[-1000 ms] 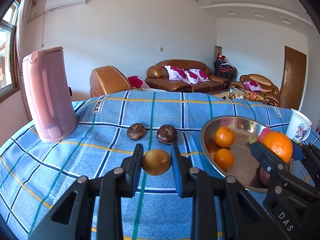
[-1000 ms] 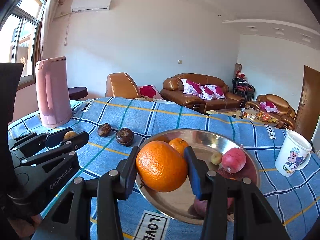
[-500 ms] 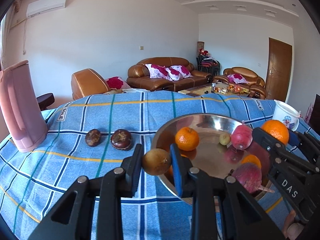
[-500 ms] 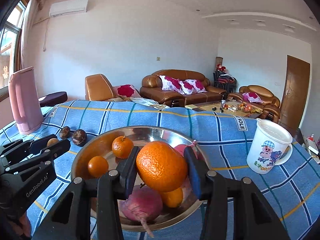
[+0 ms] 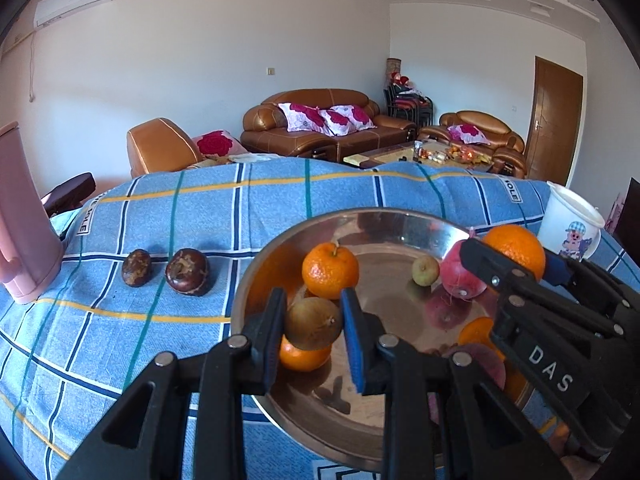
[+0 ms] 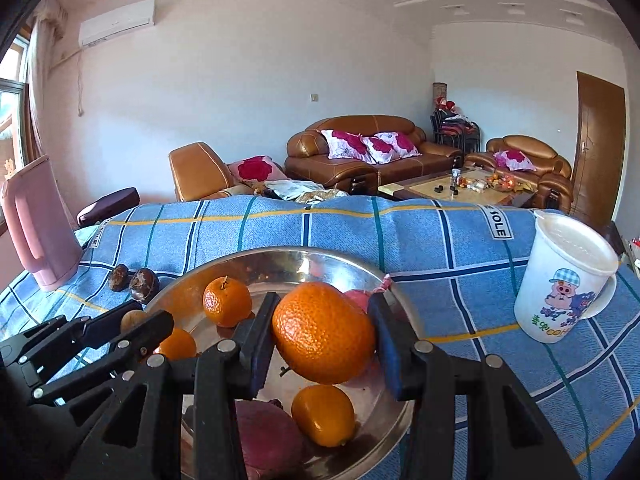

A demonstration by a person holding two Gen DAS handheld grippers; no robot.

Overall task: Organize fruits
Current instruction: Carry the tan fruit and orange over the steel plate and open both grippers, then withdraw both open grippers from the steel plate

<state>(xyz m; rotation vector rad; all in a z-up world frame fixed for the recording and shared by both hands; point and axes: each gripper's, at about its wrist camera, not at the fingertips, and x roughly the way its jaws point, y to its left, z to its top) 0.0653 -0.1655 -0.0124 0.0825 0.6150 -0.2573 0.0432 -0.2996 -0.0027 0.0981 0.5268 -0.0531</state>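
With the left gripper point(image 5: 313, 322) clamped on a brown fruit point(image 5: 313, 323) and the right gripper point(image 6: 323, 334) on an orange point(image 6: 323, 334), both above the metal bowl point(image 5: 360, 224) near the tablecloth's front edge, each should lower onto bare metal before releasing.

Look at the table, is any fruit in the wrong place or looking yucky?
Two dark brown fruits sit on the blue checked cloth, outside the metal bowl where the other loose fruits lie. Their skins look wrinkled and blotchy, so they stand out. Nothing looks spilled or broken.
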